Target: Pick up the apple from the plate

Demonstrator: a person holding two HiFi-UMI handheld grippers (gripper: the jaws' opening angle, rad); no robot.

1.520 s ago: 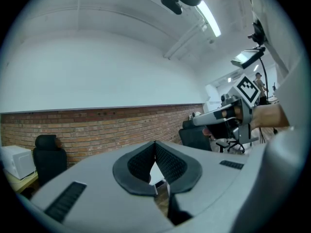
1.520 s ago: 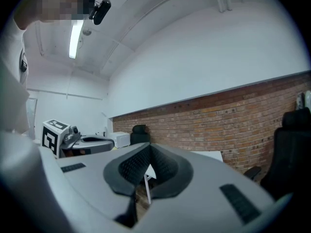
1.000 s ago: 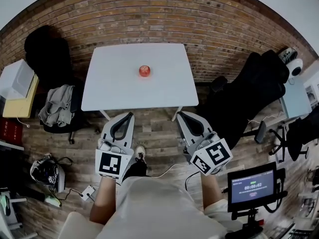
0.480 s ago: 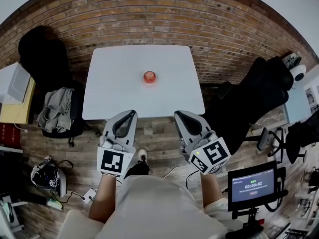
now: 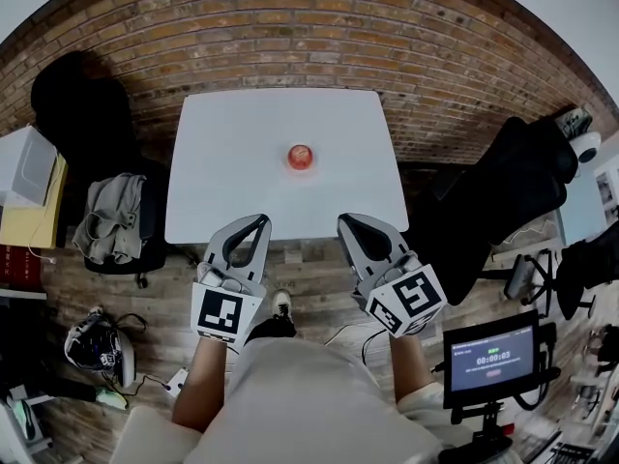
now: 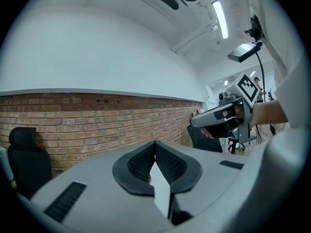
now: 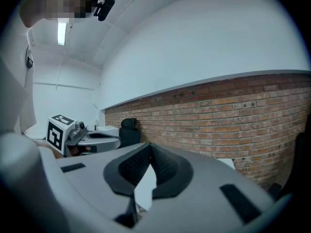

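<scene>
White table point(image 5: 222, 172), apple point(image 5: 301, 157) centred; left gripper point(image 5: 262, 220), right gripper point(image 5: 344, 222) both closed, empty. Unopened, they'd likely knock apple rolling.

Shirt point(image 5: 309, 394): pale, plain.
Left gripper point(image 5: 259, 220): grey shell, black ribbed fingers point(image 6: 138, 163), black-and-white marker cube point(image 5: 220, 315).
Right gripper point(image 5: 346, 222): same grey and black.

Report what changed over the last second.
The left gripper and right gripper advanced toward the white table; their tips now overlap its near edge in the head view. Nothing was gripped or released. Both jaws stayed shut and empty, and the apple stayed put.
</scene>
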